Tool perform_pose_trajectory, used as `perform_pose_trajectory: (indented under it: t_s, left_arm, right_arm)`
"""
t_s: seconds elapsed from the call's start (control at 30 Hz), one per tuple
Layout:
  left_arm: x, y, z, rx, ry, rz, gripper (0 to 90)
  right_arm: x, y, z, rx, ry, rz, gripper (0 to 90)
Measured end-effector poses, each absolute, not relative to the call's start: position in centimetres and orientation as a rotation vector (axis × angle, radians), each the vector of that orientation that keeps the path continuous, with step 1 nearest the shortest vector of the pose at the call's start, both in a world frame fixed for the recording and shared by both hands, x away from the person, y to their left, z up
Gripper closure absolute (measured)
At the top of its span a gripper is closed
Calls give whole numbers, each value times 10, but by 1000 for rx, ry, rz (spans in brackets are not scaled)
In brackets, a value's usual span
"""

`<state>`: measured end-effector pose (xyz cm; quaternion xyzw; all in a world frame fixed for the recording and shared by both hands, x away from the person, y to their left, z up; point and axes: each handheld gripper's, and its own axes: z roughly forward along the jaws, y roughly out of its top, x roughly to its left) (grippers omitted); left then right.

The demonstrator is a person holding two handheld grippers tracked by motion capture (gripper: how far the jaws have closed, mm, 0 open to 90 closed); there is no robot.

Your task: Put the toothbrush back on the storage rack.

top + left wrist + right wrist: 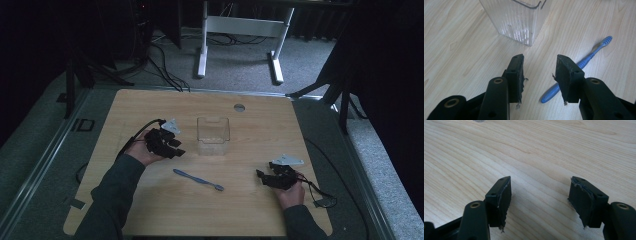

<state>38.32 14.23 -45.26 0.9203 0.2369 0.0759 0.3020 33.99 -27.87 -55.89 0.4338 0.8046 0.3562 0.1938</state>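
A blue toothbrush (198, 180) lies flat on the wooden table (150, 110), front of centre, its brush head toward the right. Behind it stands a clear ribbed plastic container (213, 135), upright and with nothing in it. My left gripper (178, 148) hovers left of the container, jaws open and bare. In the left gripper view the toothbrush (584, 61) runs past the right jaw, which hides part of the handle, and the container (516, 20) stands ahead; the left gripper (539, 75) holds nothing. My right gripper (261, 176) rests at the front right, open over bare wood (539, 195).
A round grey grommet (239, 107) sits in the table's far edge. Cables (320, 192) trail from the right gripper toward the table's right edge. Beyond the table stand a white desk frame (240, 30), black stands and floor cables.
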Motion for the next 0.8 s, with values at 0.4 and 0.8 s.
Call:
perform_pose_trajectory:
  t_s: [0.4, 0.8]
  left_arm:
    - [383, 136, -456, 2461, 621, 209, 496]
    - [381, 127, -462, 2503, 569, 169, 472]
  right_arm:
    - [340, -279, -559, 1216, 2257, 999, 340]
    - [340, -279, -559, 1216, 2257, 998, 340]
